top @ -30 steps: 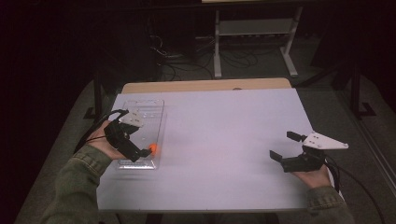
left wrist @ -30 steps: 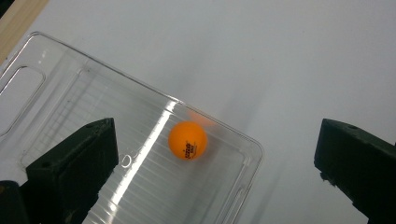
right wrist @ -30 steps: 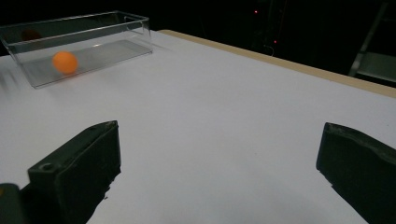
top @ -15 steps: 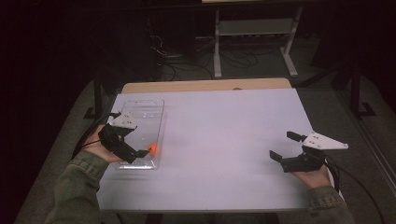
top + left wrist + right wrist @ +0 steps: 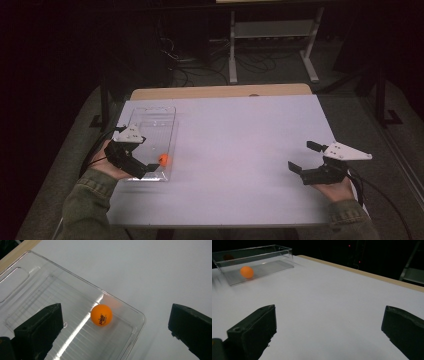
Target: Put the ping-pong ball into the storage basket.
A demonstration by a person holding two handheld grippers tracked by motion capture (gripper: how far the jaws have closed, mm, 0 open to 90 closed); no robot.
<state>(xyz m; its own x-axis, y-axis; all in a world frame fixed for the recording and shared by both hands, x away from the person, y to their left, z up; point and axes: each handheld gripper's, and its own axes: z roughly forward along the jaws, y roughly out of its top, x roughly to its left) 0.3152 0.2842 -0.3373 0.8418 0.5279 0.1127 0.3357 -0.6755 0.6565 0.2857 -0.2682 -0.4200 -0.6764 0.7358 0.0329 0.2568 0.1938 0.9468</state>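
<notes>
Over the past second the left gripper [image 5: 146,171] has drawn back toward the person and off to the left, leaving the orange ball [image 5: 163,160] behind in the clear plastic tray [image 5: 150,116]; the right gripper [image 5: 304,161] has kept its place. At the left of the white table [image 5: 235,135], the left gripper now hangs at the tray's near end with its jaws spread wide and nothing between them. In the left gripper view the ball [image 5: 101,315], printed with a small dark logo, lies on the tray's [image 5: 37,290] ribbed floor ahead of the jaws, close to the near right corner; one jaw is over the tray, the other out over bare table. Well apart from all this, at the right of the table, the right gripper rests in the person's hand with its jaws also wide apart and empty. Its own view looks across open tabletop [image 5: 332,297] to the tray [image 5: 262,255] far ahead and to the left, the ball [image 5: 246,272] showing through its clear wall
</notes>
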